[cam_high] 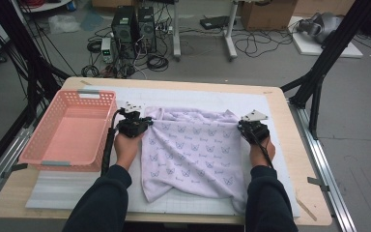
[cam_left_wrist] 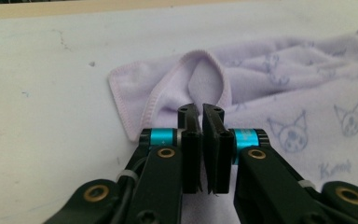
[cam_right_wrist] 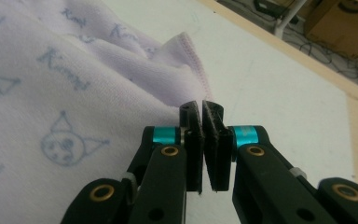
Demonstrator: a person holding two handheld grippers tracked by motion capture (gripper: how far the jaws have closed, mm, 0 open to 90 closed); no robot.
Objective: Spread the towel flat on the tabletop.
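Note:
A lavender towel printed with small cat faces lies spread and slightly rumpled on the white mat. My left gripper sits at the towel's far left corner. In the left gripper view the towel rises in a hemmed loop just past my left gripper, whose jaws stand pressed nearly together on the cloth. My right gripper is at the far right corner. There the towel runs up to my right gripper, which pinches its edge with the jaws shut.
A pink plastic basket stands with nothing in it at the table's left, close beside my left hand. The wooden table edge borders the mat on the right. Cables, computer cases and black frame legs are on the floor beyond.

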